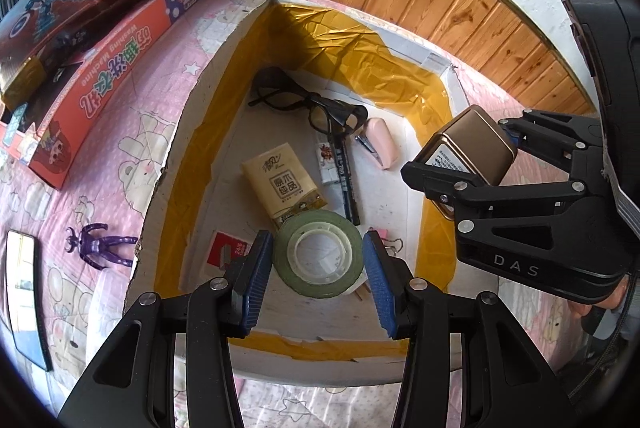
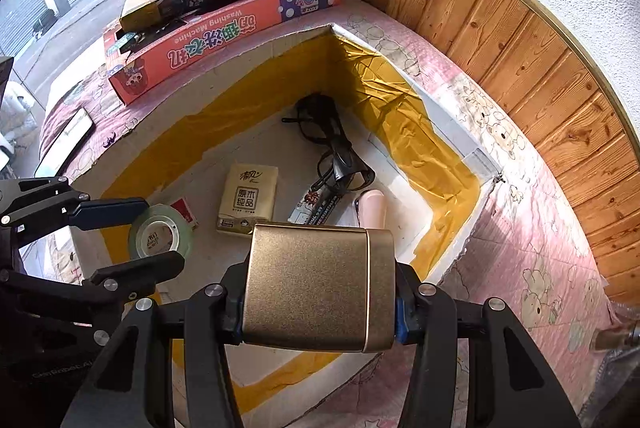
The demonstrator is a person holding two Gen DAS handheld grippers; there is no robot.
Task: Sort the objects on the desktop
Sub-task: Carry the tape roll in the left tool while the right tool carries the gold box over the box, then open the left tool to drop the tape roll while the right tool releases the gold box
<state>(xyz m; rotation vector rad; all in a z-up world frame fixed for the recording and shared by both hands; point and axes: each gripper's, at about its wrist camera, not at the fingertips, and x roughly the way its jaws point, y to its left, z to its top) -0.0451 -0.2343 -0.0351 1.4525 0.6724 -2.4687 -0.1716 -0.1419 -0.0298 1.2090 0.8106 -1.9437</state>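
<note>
My right gripper [image 2: 318, 312] has its fingers clamped on a gold tin [image 2: 320, 286], one pad on each side, and it's hanging over the near right corner of the cardboard box [image 1: 172, 148]. From the left wrist cam you can see the same tin [image 1: 468, 144] tilted in the air above the box's right wall, label end facing down toward the box floor.

My left gripper [image 1: 318, 280] has its fingers apart, and a roll of clear tape [image 1: 318, 254] sits between the blue pads [image 1: 256, 276]. Looks like a small gap on both sides, so I'm not squeezing it. The roll sits tilted, leaning up off the box floor at the near end.

Already inside the box, which is lined with yellow packing tape:
- black glasses [image 1: 308, 104] toward the far corner
- a pink stapler [image 1: 382, 142] just right of the glasses
- a dark marker pen [image 1: 346, 180] lying beside it
- a tissue pack [image 1: 284, 184] in the middle, touching the tape roll's far edge
- a red staple box [image 1: 224, 252] at the near left, partly behind my left finger

Still outside on the pink cartoon-print surface [image 1: 104, 164]: a purple action figure [image 1: 100, 244] just left of the box, a phone [image 1: 26, 292] further left, and two stacked toy boxes [image 2: 224, 16] at the back.
</note>
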